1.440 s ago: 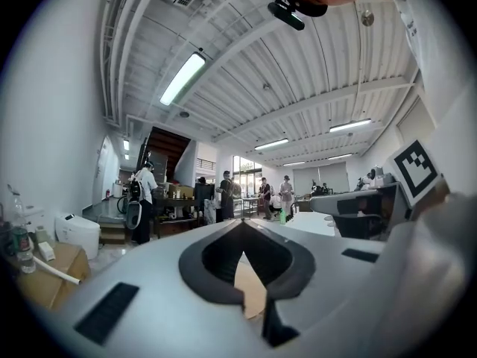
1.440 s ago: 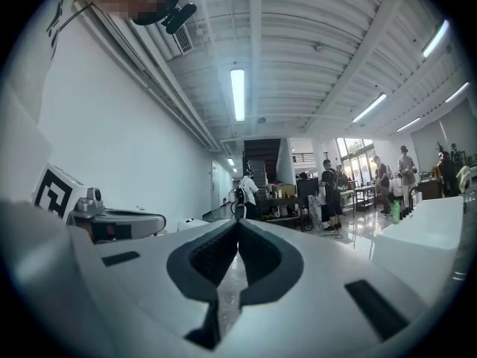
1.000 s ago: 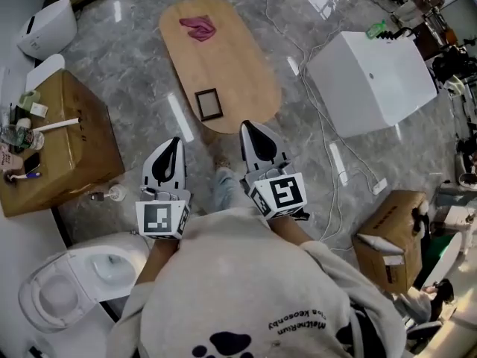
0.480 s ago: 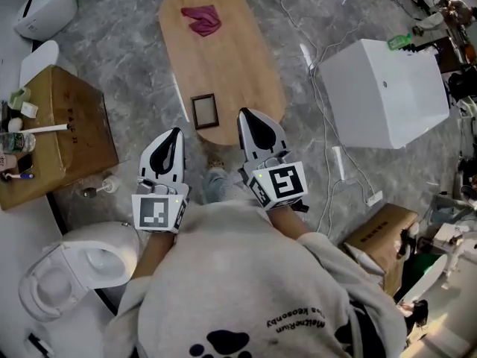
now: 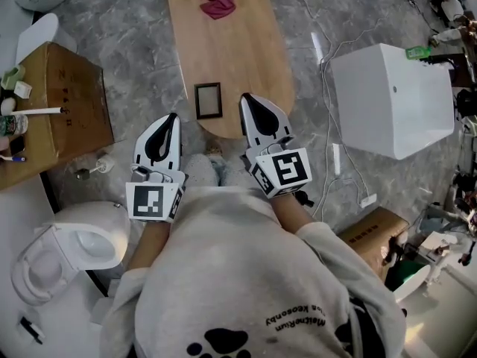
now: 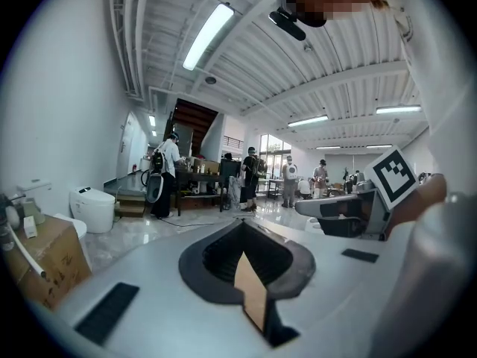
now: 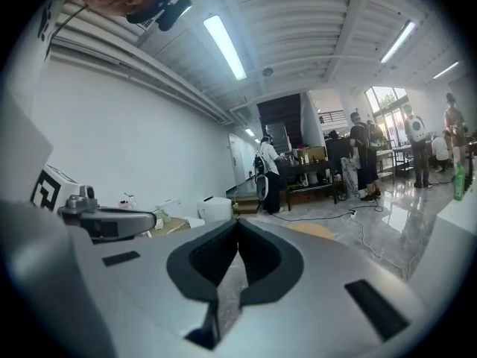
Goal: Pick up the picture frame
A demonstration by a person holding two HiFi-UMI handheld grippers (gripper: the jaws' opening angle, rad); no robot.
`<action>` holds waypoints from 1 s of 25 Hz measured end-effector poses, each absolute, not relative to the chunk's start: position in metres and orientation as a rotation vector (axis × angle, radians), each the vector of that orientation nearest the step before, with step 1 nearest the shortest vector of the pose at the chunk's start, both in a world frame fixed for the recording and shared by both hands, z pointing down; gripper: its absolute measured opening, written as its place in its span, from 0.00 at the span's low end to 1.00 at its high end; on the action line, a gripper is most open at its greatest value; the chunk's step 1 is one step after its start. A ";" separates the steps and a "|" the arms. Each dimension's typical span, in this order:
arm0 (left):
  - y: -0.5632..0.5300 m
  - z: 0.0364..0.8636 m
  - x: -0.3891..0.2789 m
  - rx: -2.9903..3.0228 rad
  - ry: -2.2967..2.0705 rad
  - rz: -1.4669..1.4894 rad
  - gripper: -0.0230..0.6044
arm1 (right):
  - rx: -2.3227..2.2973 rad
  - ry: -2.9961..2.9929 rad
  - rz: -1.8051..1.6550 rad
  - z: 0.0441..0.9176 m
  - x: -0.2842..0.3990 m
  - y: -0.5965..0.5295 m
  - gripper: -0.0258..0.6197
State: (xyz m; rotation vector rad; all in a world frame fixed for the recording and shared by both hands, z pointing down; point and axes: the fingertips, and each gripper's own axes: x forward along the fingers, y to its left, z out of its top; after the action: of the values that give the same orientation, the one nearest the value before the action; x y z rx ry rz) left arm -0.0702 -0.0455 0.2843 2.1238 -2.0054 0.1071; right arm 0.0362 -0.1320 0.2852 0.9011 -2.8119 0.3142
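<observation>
As it lies flat, the picture frame (image 5: 209, 101) looks rectangular — dark-rimmed.

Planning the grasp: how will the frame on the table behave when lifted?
Probably stiff and light: the frame is a thin, small rectangle. It lies flat on the smooth table, so it may slide when nudged and be hard to get under. Its pane may be glass, so possibly fragile; can't tell.

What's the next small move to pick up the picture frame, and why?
Probably open the right hand-held gripper: its jaws are shut, and the picture frame lies flat on the wooden table, untouched, just left of its tips.
</observation>
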 end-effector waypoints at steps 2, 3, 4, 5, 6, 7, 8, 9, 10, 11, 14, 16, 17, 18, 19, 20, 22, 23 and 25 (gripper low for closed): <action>-0.047 0.289 -0.074 2.112 -1.996 0.115 0.05 | 0.900 -2.799 0.338 0.292 0.032 -0.136 0.05; -0.049 0.291 -0.075 2.109 -1.990 0.116 0.05 | 0.904 -2.792 0.348 0.294 0.030 -0.139 0.05; -0.050 0.293 -0.077 2.106 -1.981 0.117 0.05 | 0.907 -2.785 0.356 0.297 0.027 -0.141 0.05; -0.051 0.296 -0.078 2.104 -1.971 0.120 0.05 | 0.907 -2.777 0.362 0.300 0.023 -0.144 0.05; -0.053 0.299 -0.080 2.101 -1.959 0.124 0.05 | 0.906 -2.769 0.368 0.303 0.020 -0.146 0.05; -0.054 0.302 -0.081 2.099 -1.945 0.130 0.05 | 0.907 -2.759 0.376 0.305 0.017 -0.148 0.05; -0.056 0.304 -0.082 2.098 -1.930 0.135 0.05 | 0.908 -2.749 0.386 0.307 0.015 -0.150 0.05; -0.059 0.306 -0.082 2.100 -1.915 0.140 0.05 | 0.907 -2.739 0.396 0.310 0.014 -0.151 0.05; -0.061 0.308 -0.081 2.104 -1.902 0.146 0.05 | 0.902 -2.731 0.407 0.313 0.013 -0.152 0.05; -0.063 0.311 -0.081 2.107 -1.891 0.156 0.05 | 0.894 -2.724 0.419 0.317 0.012 -0.152 0.05; -0.071 0.324 -0.082 2.106 -1.861 0.173 0.05 | 0.880 -2.702 0.453 0.331 0.010 -0.153 0.05; -0.075 0.333 -0.081 2.104 -1.838 0.171 0.05 | 0.885 -2.690 0.471 0.340 0.010 -0.154 0.05; -0.076 0.337 -0.079 2.102 -1.824 0.173 0.05 | 0.885 -2.685 0.476 0.345 0.011 -0.155 0.05; -0.078 0.343 -0.077 2.101 -1.811 0.179 0.05 | 0.882 -2.680 0.478 0.349 0.011 -0.155 0.05; -0.080 0.348 -0.076 2.102 -1.800 0.186 0.05 | 0.877 -2.676 0.477 0.355 0.010 -0.155 0.05; -0.083 0.354 -0.076 2.105 -1.793 0.190 0.05 | 0.869 -2.672 0.475 0.362 0.009 -0.155 0.05; -0.088 0.366 -0.077 2.102 -1.784 0.191 0.05 | 0.844 -2.663 0.474 0.376 0.006 -0.154 0.05; -0.091 0.373 -0.078 2.096 -1.779 0.192 0.05 | 0.830 -2.657 0.472 0.383 0.006 -0.154 0.05; -0.097 0.385 -0.078 2.096 -1.771 0.184 0.05 | 0.805 -2.649 0.468 0.396 0.006 -0.155 0.05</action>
State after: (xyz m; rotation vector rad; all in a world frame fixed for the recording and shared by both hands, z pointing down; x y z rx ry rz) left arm -0.0779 -0.0969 0.3848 2.0963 -1.7714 0.1839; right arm 0.0060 -0.1553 0.3957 0.8055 -2.6493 0.4677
